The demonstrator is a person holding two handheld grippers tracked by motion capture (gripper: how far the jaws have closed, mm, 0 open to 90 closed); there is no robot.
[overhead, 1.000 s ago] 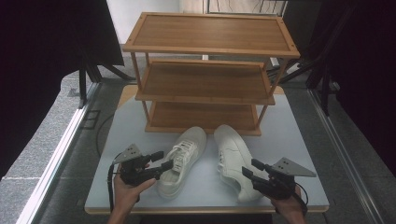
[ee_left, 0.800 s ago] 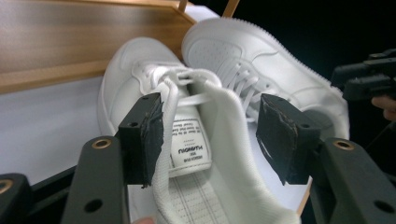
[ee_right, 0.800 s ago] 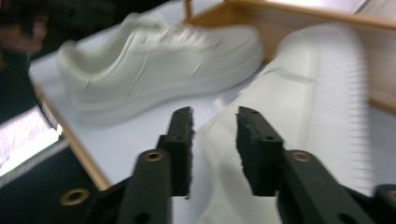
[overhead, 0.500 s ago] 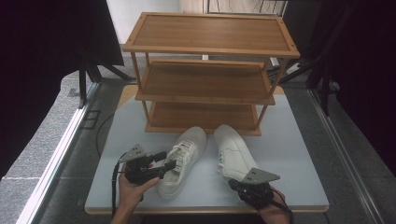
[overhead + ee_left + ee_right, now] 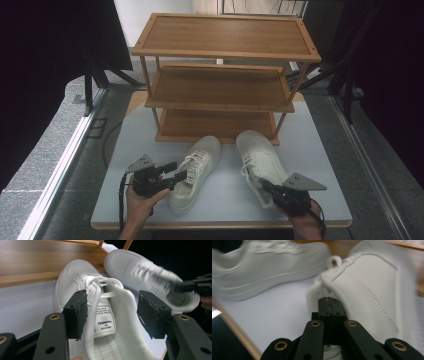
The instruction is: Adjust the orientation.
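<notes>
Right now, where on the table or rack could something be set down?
All three shelves of the wooden rack are bare. On the table, free strips run left of the left shoe and right of the right shoe. The front is crowded by both shoes, the left tongs and the right tongs.

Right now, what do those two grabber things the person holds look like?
Both are black. The left gripper has two square, scuffed pads on arms with brass-ringed holes. The right gripper has the same black arms and rings. Each carries a grey three-cornered plate and a black cable.
</notes>
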